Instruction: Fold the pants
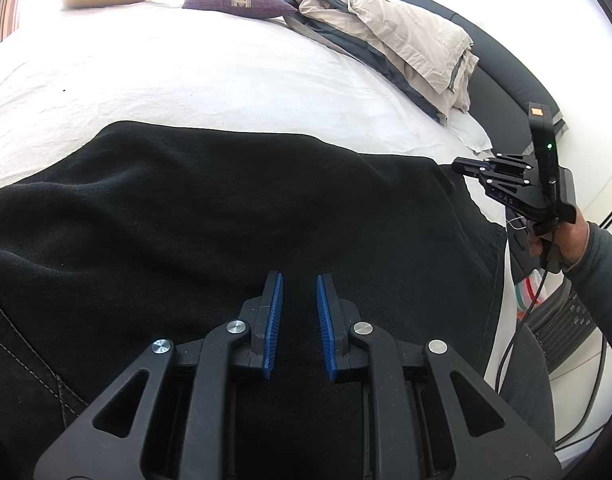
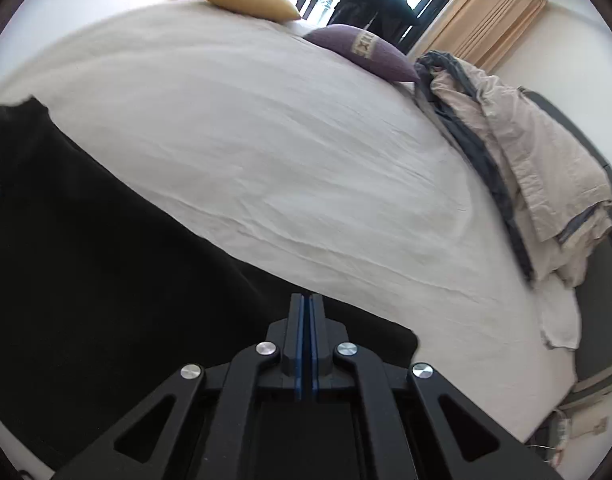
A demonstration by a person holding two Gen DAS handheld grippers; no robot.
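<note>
Black pants (image 1: 234, 208) lie spread across the white bed sheet (image 1: 210, 76); left gripper (image 1: 299, 280) hovers over them, jaws slightly parted and empty, while right gripper (image 2: 306, 300) is closed at their corner, grip unconfirmed.

The left gripper (image 1: 299, 300) was angled downward, its blue-padded fingers (image 1: 273, 320) set slightly apart with nothing seen gripped between them. The right gripper (image 2: 306, 312) was tilted downward with fingers (image 2: 296, 336) pressed together, carried in a sleeved hand (image 1: 566, 240).

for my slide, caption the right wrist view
Right gripper shut over black fabric pants on white bedsheet.
</note>
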